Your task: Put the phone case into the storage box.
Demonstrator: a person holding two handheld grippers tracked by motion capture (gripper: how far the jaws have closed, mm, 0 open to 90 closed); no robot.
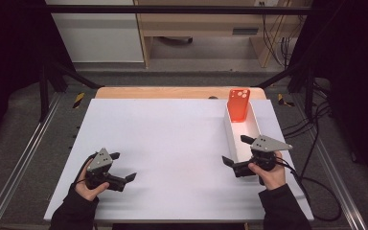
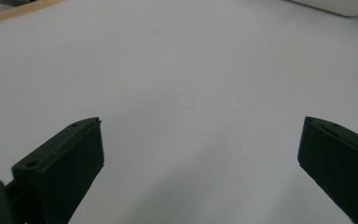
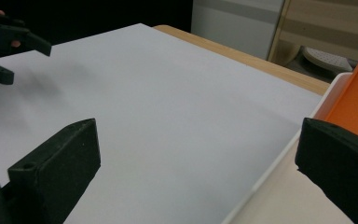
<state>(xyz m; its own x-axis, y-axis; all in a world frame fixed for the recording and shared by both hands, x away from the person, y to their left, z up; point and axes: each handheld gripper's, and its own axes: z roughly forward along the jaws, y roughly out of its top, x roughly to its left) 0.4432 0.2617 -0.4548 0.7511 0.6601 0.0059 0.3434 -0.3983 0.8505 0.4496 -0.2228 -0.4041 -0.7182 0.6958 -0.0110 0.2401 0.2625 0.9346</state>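
An orange phone case (image 1: pixel 239 104) stands tilted against the far end of a long white tray (image 1: pixel 253 125) on the right side of the table. My right gripper (image 1: pixel 235 149) is open just left of the tray's near end and holds nothing. In the right gripper view its jaws (image 3: pixel 199 122) are spread wide, with the tray rim (image 3: pixel 279 158) and the orange case (image 3: pixel 354 100) on the right. My left gripper (image 1: pixel 124 166) rests open and holding nothing at the table's near left. Its own view has the jaws (image 2: pixel 201 121) wide apart over bare white surface.
The white tabletop (image 1: pixel 172 139) has a wooden strip (image 1: pixel 172 92) along its far edge. Metal rails and black frame posts flank both sides. Cables lie on the floor at the right (image 1: pixel 316 143). The left gripper (image 3: pixel 9 46) appears far off in the right gripper view.
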